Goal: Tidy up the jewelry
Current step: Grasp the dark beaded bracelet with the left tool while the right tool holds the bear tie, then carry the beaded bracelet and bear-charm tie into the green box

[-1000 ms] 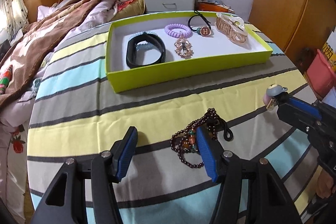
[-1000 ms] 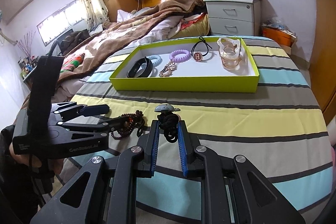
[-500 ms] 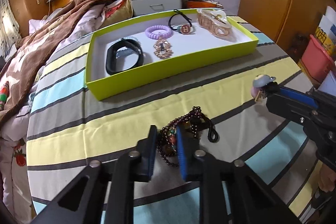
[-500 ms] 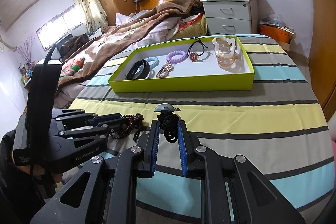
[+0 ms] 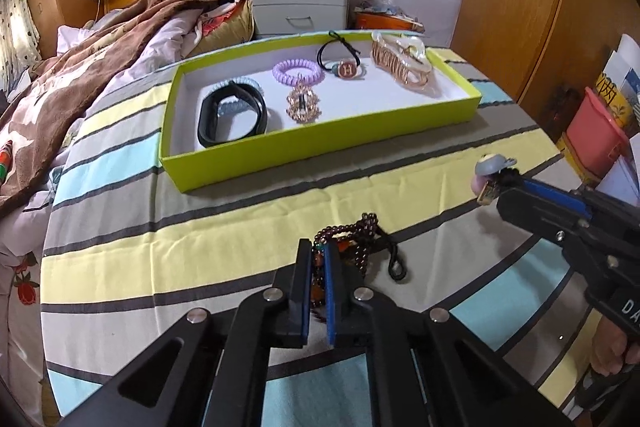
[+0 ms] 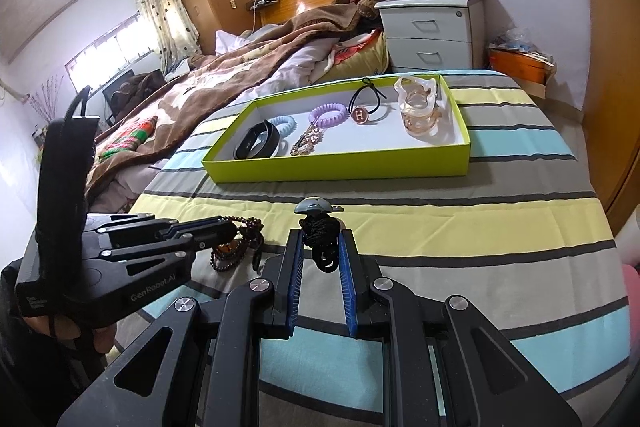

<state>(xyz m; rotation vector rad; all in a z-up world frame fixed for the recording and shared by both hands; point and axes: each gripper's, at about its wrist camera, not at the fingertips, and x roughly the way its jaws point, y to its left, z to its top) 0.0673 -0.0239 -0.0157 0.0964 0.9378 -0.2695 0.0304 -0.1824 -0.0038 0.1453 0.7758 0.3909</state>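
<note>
A dark red bead bracelet (image 5: 352, 239) lies on the striped cloth. My left gripper (image 5: 318, 251) is shut on its near end; it also shows in the right wrist view (image 6: 230, 231) with the beads (image 6: 236, 251) under it. My right gripper (image 6: 320, 233) is shut on a black hair tie with a grey charm (image 6: 318, 223), held above the cloth; in the left wrist view it sits at the right (image 5: 494, 173). The lime green tray (image 5: 320, 155) beyond holds a black band (image 5: 232, 115), coil ties, a brooch, an H hair tie and a claw clip (image 5: 402, 65).
The round table's striped cloth (image 5: 200, 239) drops off at the left beside a bed with a brown blanket (image 5: 80, 67). A white nightstand (image 5: 298, 1) stands behind the tray. A pink bin (image 5: 596, 137) sits at the right by wooden doors.
My left gripper has closed from wide open onto the bead bracelet and moved forward a little. My right gripper has kept its hold on the hair tie, nearly still.
</note>
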